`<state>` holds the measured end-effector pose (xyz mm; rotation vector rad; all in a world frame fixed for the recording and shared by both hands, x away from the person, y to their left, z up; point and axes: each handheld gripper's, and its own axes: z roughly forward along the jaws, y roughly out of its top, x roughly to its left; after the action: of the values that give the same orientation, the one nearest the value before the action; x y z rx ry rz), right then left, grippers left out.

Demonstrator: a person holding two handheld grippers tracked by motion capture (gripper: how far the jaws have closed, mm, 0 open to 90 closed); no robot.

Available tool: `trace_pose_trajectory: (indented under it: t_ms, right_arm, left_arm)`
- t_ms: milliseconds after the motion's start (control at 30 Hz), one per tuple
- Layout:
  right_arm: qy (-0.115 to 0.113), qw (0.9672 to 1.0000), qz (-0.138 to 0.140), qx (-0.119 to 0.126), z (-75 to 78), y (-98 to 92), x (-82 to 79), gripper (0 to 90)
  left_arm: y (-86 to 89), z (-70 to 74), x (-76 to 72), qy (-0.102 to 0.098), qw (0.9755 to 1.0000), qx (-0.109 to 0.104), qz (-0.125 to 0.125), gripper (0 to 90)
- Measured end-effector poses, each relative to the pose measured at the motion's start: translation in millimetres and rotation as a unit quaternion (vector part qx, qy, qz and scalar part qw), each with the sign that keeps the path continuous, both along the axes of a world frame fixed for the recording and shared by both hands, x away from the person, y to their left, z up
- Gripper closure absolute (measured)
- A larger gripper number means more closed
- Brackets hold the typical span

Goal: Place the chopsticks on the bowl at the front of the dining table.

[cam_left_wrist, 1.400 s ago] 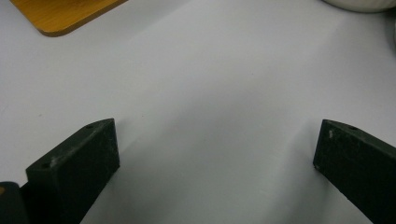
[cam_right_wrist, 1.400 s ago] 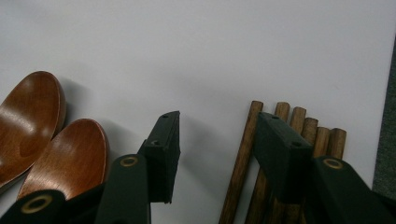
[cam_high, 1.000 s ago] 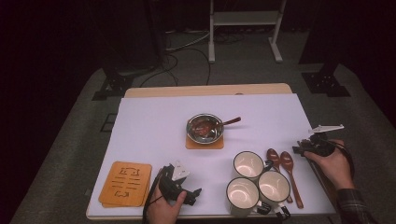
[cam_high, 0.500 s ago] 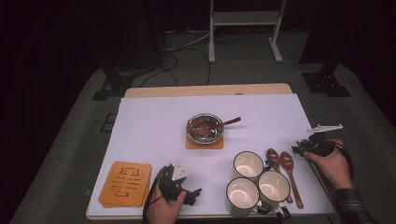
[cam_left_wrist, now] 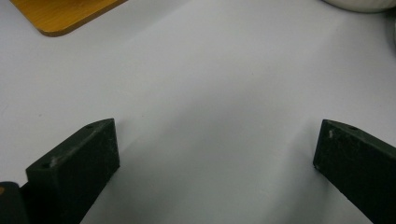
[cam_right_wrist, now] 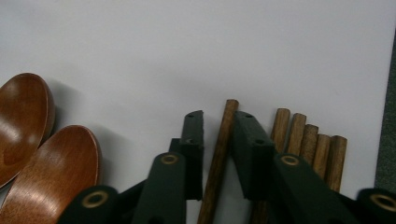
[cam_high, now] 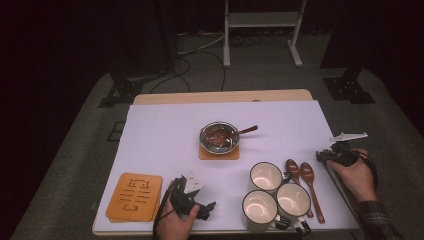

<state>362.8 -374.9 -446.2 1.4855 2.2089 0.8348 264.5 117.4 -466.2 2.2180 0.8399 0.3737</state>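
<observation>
Chopstick [cam_right_wrist: 218, 154] right between the jaws of our right gripper [cam_right_wrist: 218, 119], which have just been closing in on it, and there's still a sliver of daylight on the left side, so we can't call it a firm clamp yet. Four more chopsticks [cam_right_wrist: 308, 140] lie bunched just beside it, near the right edge of the white tabletop [cam_high: 165, 135]. Two wooden spoons [cam_right_wrist: 42, 144] sit off to the other side. Down at the near edge our left gripper [cam_left_wrist: 215, 149] rests with jaws wide apart over bare tabletop. Three mugs [cam_high: 275, 192] cluster near the spoons, a wooden coaster [cam_high: 135, 196] lies at near left. Farther out, a metal bowl [cam_high: 219, 137] sits on its own coaster, mid-table.
</observation>
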Motion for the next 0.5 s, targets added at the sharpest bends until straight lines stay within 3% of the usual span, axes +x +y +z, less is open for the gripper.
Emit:
trace_pose_trajectory:
  t_ms: [167, 500]
  right_arm:
    - [0.001, 1.0000, -0.002, 0.000, 0.0, -0.2, 1.1, 80.0]
    - [0.004, 1.0000, 0.005, 0.000, 0.8, 6.0, 1.3, 81.3]
  left_arm:
    - [0.0, 0.0, 0.0, 0.000, 1.0000, 0.000, 0.000, 0.0]
    - [0.0, 0.0, -0.1, 0.000, 1.0000, 0.000, 0.000, 0.0]
